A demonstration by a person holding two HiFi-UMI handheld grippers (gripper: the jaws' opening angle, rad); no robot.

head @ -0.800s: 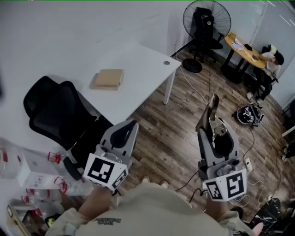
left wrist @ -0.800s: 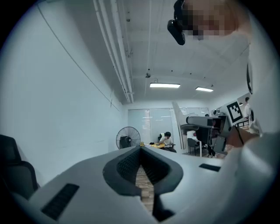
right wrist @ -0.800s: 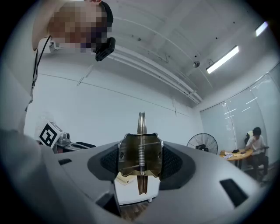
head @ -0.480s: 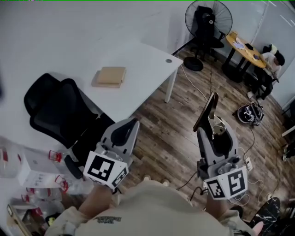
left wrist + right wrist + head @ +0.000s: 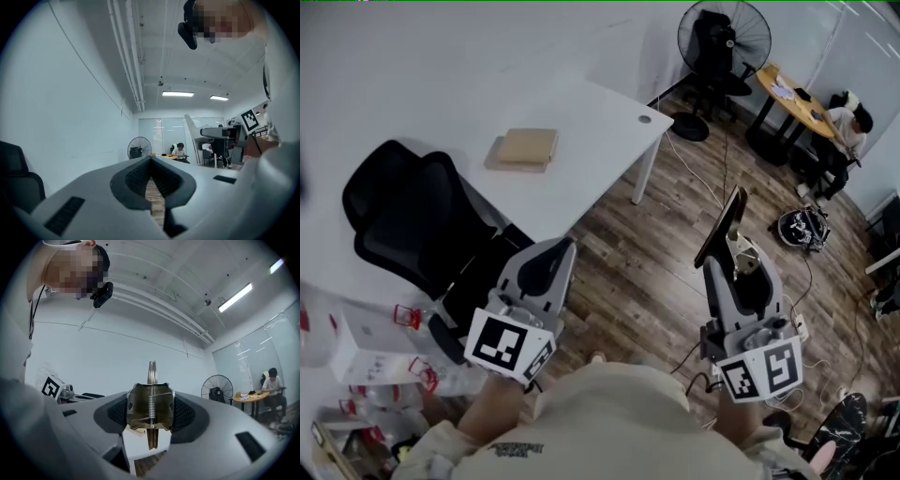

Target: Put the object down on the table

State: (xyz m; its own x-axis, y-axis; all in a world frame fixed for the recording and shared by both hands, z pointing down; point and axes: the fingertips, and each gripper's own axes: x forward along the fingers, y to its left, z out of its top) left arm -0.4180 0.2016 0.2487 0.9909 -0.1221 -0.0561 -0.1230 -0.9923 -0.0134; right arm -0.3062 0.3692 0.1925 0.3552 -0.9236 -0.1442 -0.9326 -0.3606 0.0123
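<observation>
- Short of the white table (image 5: 591,131), right gripper (image 5: 729,261) pinches a brass spring clip (image 5: 151,408)
- Nearer that table's edge, left gripper (image 5: 551,257) jaws pressed together, empty

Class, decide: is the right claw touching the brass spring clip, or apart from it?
Touching. The right gripper view shows the brass spring clip clamped in the right claw, with a pad pressed against each side.

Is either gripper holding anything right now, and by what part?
The right gripper holds a brass-coloured spring clip by its wide sprung body, with the narrow end sticking out past the jaws. The left gripper is shut and empty.
</observation>
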